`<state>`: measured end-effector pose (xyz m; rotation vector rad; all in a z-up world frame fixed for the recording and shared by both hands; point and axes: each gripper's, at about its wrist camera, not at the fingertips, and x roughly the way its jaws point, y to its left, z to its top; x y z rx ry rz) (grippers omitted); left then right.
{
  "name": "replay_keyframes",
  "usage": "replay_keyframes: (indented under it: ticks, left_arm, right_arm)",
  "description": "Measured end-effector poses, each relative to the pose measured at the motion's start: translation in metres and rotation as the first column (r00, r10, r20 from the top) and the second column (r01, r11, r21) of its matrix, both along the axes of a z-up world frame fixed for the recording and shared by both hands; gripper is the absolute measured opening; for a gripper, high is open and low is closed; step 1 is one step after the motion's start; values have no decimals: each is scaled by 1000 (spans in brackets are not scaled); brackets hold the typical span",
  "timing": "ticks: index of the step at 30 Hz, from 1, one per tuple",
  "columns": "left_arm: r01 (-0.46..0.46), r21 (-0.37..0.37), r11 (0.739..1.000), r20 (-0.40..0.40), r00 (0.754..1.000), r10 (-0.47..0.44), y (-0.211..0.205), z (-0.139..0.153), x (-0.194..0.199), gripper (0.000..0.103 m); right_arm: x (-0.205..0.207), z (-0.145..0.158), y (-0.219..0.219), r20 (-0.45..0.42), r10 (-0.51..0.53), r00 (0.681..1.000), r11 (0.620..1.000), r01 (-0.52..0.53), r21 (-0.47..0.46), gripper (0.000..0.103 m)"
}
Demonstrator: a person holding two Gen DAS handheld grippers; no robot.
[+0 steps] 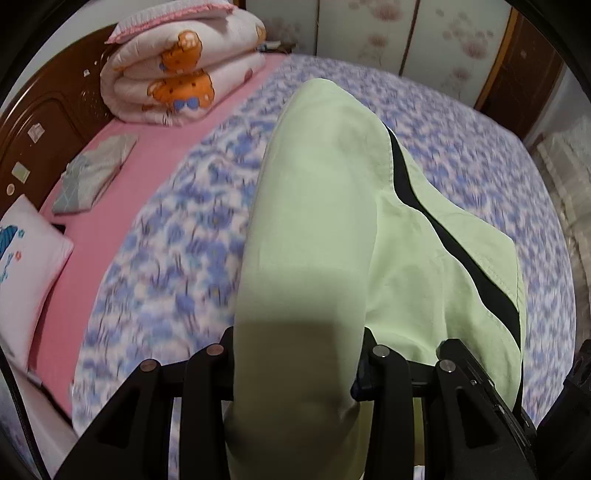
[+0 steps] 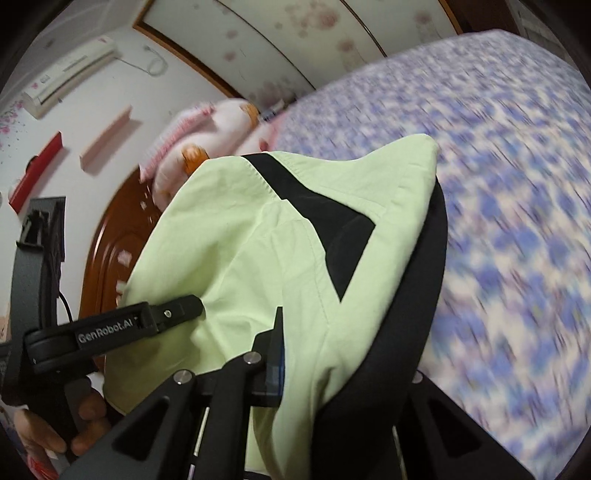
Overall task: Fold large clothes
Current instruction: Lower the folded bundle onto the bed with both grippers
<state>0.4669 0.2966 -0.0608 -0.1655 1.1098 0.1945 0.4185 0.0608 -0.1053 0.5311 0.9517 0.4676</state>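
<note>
A large light-green garment (image 1: 325, 206) with black stripes (image 1: 454, 254) hangs lifted over the bed. In the left wrist view it runs up from between the fingers of my left gripper (image 1: 295, 354), which is shut on a thick bunch of it. In the right wrist view the same garment (image 2: 240, 240), with a black panel (image 2: 332, 229), drapes over my right gripper (image 2: 332, 369), which is shut on its cloth with one finger hidden under it. The left gripper (image 2: 184, 310) also shows there at the left, held by a hand (image 2: 85, 424), its tip at the garment's edge.
The bed has a blue-flowered cover (image 1: 461, 147) and a pink sheet (image 1: 110, 206). A rolled quilt (image 1: 184, 70), a folded grey cloth (image 1: 96, 170) and a pillow (image 1: 26, 258) lie by the brown headboard (image 1: 48, 122). Wardrobe doors (image 1: 406, 29) stand behind. An air conditioner (image 2: 70, 74) hangs on the wall.
</note>
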Motion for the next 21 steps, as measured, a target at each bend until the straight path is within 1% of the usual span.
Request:
replay_keyframes:
  ticks: [1, 3, 6, 8, 9, 11, 13, 14, 15, 16, 17, 18, 19, 20, 21]
  left_arm:
    - [-15, -2, 1000, 36, 999, 15, 13, -5, 18, 37]
    - [-21, 8, 1000, 72, 997, 21, 24, -16, 40, 37]
    - [-17, 14, 1000, 107, 994, 15, 45, -46, 84, 37]
    - [-6, 0, 1000, 113, 994, 6, 59, -75, 112, 37]
    - [0, -10, 1000, 116, 993, 1, 64, -90, 124, 37]
    - [16, 11, 1000, 106, 994, -17, 67, -127, 144, 38]
    - [37, 27, 999, 64, 997, -39, 71, -169, 163, 38]
    - [43, 11, 999, 29, 999, -43, 75, -193, 170, 38]
    - [47, 0, 999, 5, 999, -47, 77, -210, 172, 40]
    - [50, -1, 999, -8, 999, -50, 81, -231, 173, 48]
    - [61, 9, 998, 6, 998, -61, 85, -244, 170, 53]
    - [81, -9, 997, 42, 996, -81, 91, -253, 166, 58]
    - [95, -59, 994, 81, 993, -90, 101, -259, 161, 63]
    - [103, -101, 989, 100, 991, -93, 111, -264, 158, 65]
    - [107, -146, 984, 104, 990, -92, 121, -270, 158, 70]
  right_arm:
    - [16, -1, 9, 23, -4, 1000, 1000, 4, 1, 9]
    - [45, -7, 24, 66, -7, 998, 1000, 7, 1, 9]
    - [93, -30, 47, 112, 1, 994, 1000, 1, -23, 9]
    - [117, -47, 54, 114, 12, 993, 999, -8, -32, 9]
    - [133, -61, 58, 112, 18, 994, 999, -14, -37, 9]
    - [155, -86, 64, 124, 38, 992, 997, -29, -74, 9]
    - [170, -114, 71, 108, 68, 992, 992, -56, -117, 9]
    - [178, -133, 73, 79, 81, 994, 988, -70, -138, 9]
    - [181, -145, 74, 55, 84, 995, 986, -75, -146, 9]
    - [184, -162, 74, 15, 84, 996, 986, -80, -147, 9]
    - [184, -180, 72, -4, 81, 997, 988, -81, -134, 10]
    - [182, -186, 71, 8, 86, 996, 989, -84, -125, 10]
    - [178, -193, 70, 37, 105, 994, 986, -99, -130, 11]
    - [176, -198, 70, 58, 129, 990, 979, -117, -166, 14]
    - [175, -203, 70, 63, 145, 987, 973, -131, -190, 15]
